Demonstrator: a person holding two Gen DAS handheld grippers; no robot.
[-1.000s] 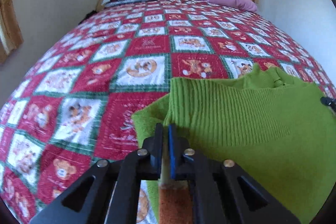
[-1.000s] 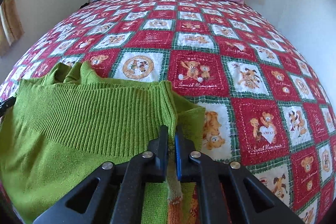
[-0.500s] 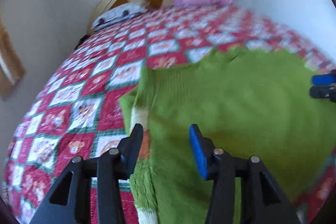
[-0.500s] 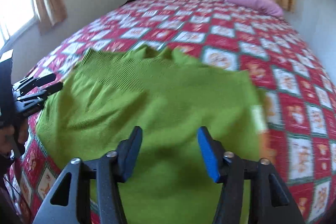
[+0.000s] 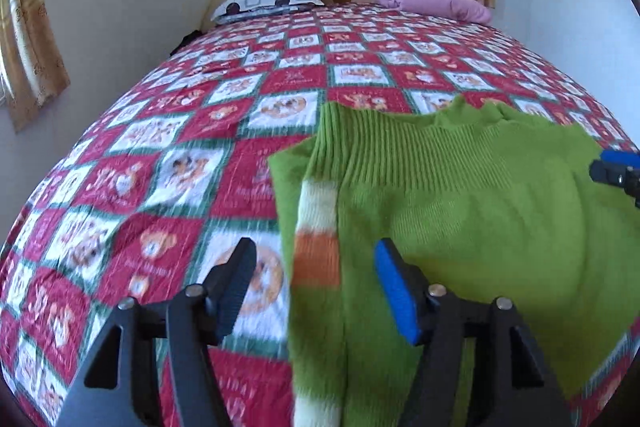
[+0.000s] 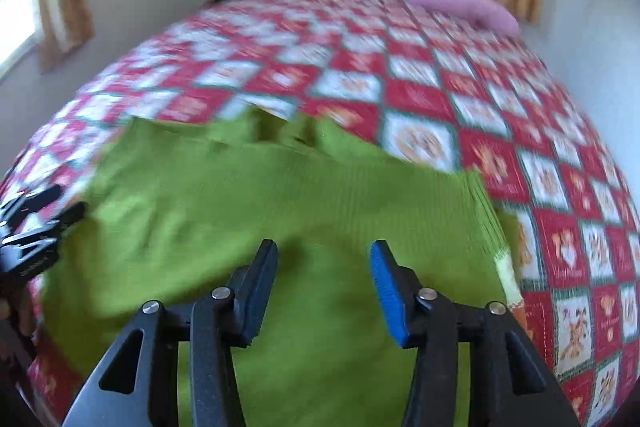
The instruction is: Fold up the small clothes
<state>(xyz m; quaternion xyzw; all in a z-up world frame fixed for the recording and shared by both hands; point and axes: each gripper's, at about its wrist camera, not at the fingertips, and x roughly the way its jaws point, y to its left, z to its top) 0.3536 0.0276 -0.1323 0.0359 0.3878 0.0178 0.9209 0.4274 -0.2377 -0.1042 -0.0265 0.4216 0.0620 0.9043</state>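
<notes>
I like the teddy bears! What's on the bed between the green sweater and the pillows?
Only bare teddy-bear quilt between the green sweater and the two pillows, patterned and pink; the left wrist view shows it.

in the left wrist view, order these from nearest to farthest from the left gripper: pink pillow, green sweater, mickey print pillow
1. green sweater, just beyond the left gripper, whose jaws are opening above it.
2. mickey print pillow, far end, left of the headboard's middle.
3. pink pillow, far end, right; close to the other pillow's distance.
</notes>
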